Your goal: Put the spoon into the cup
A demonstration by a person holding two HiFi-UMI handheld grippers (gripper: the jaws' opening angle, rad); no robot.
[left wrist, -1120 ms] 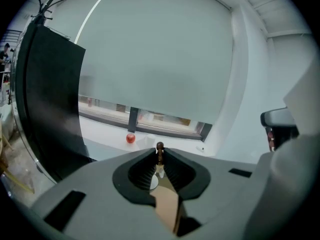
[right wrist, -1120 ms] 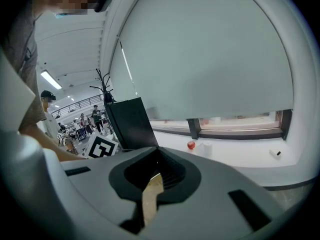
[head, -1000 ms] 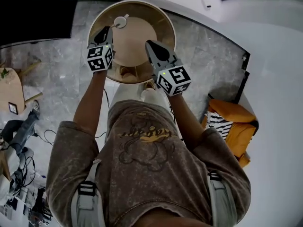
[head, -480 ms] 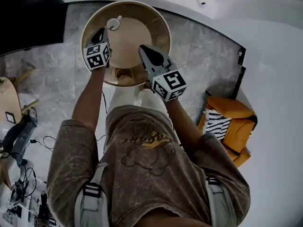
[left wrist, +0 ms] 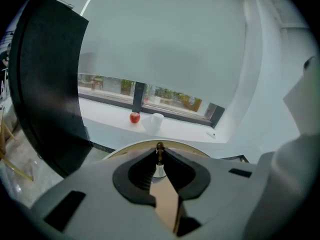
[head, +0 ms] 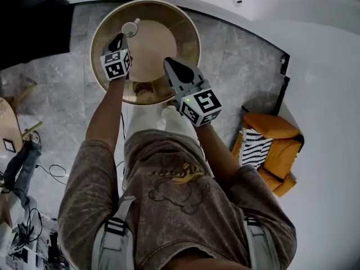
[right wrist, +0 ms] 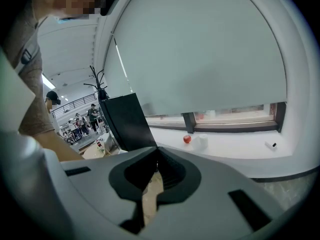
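While the left gripper (left wrist: 160, 158) is clamped on the thin dark spoon (left wrist: 160, 148) by its handle, its tips sit in the upper left of the head view, just below the white cup (head: 130, 28) on the round wooden table (head: 163, 44). The right gripper (right wrist: 156, 165), jaws together and empty, hovers over the table's lower edge.

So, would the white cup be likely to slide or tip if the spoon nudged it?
The white cup looks small and stands loose on the smooth wooden table, so it would probably slide easily. From above its mouth looks wide, so tipping seems less likely.
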